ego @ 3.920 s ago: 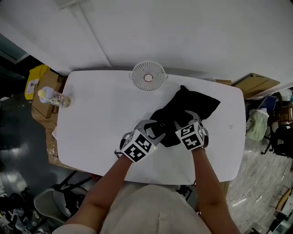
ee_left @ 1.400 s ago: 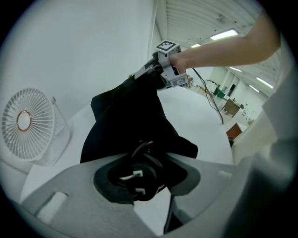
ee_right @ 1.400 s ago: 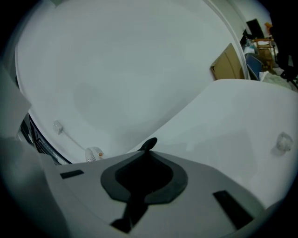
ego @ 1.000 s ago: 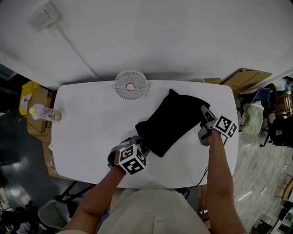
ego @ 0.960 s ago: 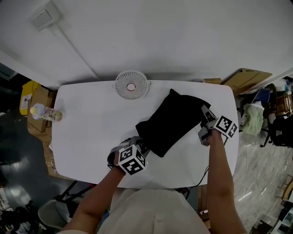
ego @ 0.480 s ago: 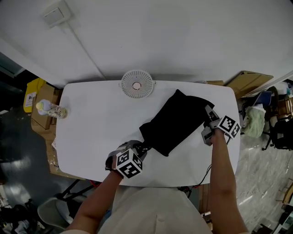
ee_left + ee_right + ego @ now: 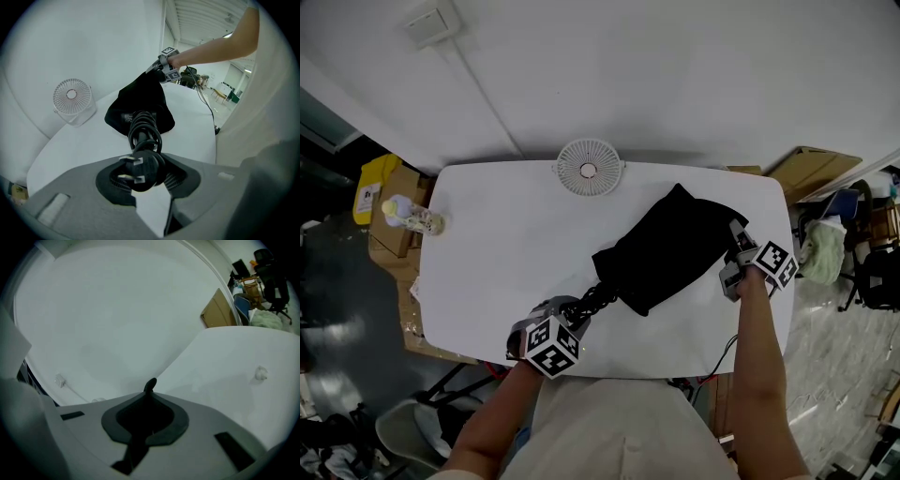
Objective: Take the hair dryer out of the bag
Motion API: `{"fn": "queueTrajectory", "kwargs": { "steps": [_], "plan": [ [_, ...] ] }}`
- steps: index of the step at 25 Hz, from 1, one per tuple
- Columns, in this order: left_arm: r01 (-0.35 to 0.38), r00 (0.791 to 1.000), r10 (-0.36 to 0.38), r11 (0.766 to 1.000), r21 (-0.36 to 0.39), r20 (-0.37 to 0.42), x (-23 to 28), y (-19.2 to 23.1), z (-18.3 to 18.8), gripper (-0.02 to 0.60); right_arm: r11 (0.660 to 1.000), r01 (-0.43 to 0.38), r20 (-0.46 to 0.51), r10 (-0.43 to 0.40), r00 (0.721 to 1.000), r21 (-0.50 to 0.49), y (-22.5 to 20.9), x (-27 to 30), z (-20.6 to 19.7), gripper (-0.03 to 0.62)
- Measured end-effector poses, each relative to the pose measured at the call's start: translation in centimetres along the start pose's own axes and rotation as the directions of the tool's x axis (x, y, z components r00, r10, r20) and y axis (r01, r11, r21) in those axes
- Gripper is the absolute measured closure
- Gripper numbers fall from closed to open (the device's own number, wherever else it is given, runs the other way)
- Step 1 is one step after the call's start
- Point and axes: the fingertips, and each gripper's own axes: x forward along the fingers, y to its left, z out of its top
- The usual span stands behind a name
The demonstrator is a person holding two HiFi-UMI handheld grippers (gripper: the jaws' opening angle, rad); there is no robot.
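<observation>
The only print in sight, a small white patch [image 7: 125,116] at the mouth of the soft black cloth bag [image 7: 670,246], is too small to read. From that mouth runs a tightly coiled, glossy black cord [image 7: 144,130] ending in a round plug [image 7: 138,171] with two flat metal prongs. The left gripper [image 7: 140,174] clamps the plug, jaws half apart around it. The hair dryer's body does not show outside the bag. The right gripper [image 7: 150,399] is pinched shut on the bag's right-hand corner. A round white wire-grille fan [image 7: 588,167] stands on the smooth white table [image 7: 497,253].
</observation>
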Motion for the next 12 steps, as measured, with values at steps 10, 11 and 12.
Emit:
{"fn": "queueTrajectory", "kwargs": {
  "steps": [10,11,12],
  "plan": [
    [-0.019,1.000,0.019,1.000,-0.019,0.020,-1.8,-0.4,-1.2,0.439,0.999,0.029,0.026,-0.030,0.999,0.037,-1.3,-1.9,-0.5,0.574],
    [-0.021,1.000,0.021,1.000,-0.022,0.020,-2.0,-0.5,-1.4,0.440,0.999,0.031,0.031,-0.032,0.999,0.041,-1.4,-2.0,-0.5,0.574],
    [-0.023,1.000,0.023,0.999,-0.025,0.020,-2.2,-0.6,-1.7,0.440,0.998,0.033,0.034,-0.034,0.999,0.045,-1.4,-2.1,-0.4,0.574]
  ]
}}
